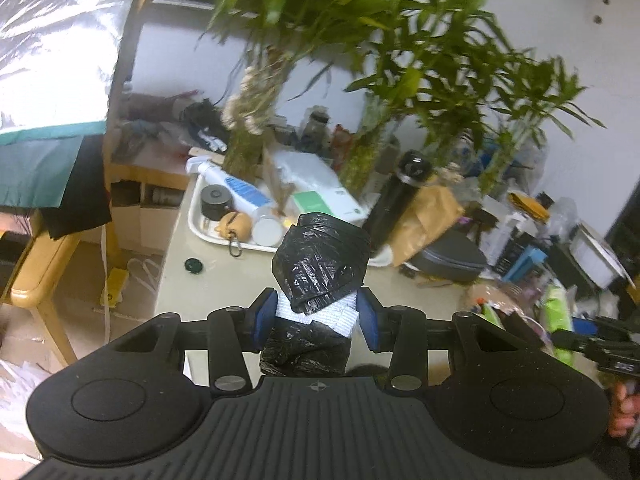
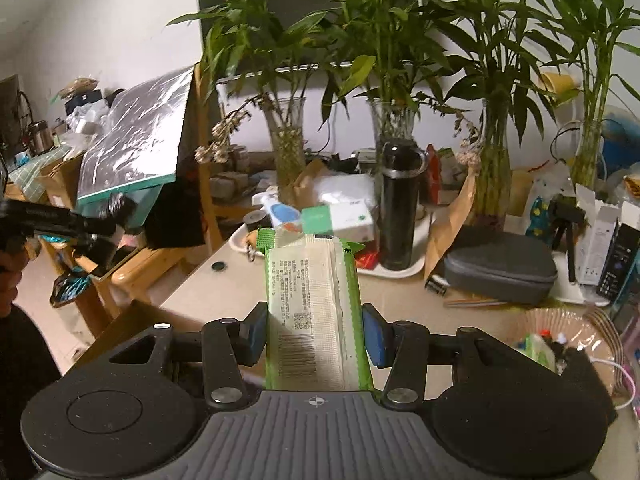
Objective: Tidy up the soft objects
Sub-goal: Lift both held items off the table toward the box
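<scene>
left gripper (image 1: 316, 318): clenched on black bag roll (image 1: 320, 264), above bare table edge (image 1: 176, 264)
right gripper (image 2: 316, 334): grasping green packet (image 2: 314, 312), over open tabletop near tray (image 2: 400, 271)

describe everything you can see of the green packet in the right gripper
The green packet is a soft, flat plastic pouch with green edges and a pale back panel. The panel carries small printed text, a square code and a barcode, and a seam runs lengthwise down it. Its far end has a crimped green edge. It points forward, away from the camera, raised above the table. The right gripper is shut on its long sides with blue pads.
</scene>
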A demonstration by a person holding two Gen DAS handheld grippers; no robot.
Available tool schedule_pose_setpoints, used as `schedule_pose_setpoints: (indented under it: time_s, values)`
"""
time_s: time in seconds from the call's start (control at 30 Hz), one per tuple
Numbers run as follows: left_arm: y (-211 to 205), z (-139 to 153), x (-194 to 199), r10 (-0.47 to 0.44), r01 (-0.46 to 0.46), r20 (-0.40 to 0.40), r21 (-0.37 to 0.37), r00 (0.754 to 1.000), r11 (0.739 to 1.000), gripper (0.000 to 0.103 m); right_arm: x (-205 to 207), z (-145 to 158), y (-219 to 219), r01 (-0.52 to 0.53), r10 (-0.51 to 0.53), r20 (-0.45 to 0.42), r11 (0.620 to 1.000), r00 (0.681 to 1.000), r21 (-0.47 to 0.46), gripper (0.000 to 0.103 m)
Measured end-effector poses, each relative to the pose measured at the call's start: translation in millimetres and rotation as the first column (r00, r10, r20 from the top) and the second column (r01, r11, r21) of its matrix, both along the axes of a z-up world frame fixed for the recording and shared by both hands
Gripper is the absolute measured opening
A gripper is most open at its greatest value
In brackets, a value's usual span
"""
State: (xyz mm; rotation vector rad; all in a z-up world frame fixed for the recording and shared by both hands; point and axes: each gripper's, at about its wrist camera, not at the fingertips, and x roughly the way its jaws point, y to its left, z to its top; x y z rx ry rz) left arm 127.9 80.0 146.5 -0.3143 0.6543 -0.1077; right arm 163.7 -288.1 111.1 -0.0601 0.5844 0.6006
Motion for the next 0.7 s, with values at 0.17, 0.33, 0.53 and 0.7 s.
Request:
schedule_pose_setpoints:
  time_s: [0.17,0.33,0.53,0.7]
  values:
    - [-21,8,-16,-0.057,0.057,-0.008,0.002,0.998,0.998,0.042,-14,-1,-5,0.021,-0.020,-0.016,1.000,1.000,0.021,0.051]
    - [-40,7,-24,-0.103,0.104,-0.049,0.007,0.993,0.995,0.042,-24,-1,-6,0.026,-0.025,-0.027,0.999,0.999,0.019,0.051]
    - [-55,-7,-19,-0.144,0.144,-0.133,-0.012,0.981,0.989,0.042,-34,-5,-2,0.026,-0.026,-0.036,1.000,0.999,-0.010,0.051]
    - [-63,-20,-18,-0.197,0.186,-0.187,-0.079,0.962,0.979,0.044,-38,-8,-1,0.012,-0.013,-0.044,1.000,0.999,-0.016,0.051]
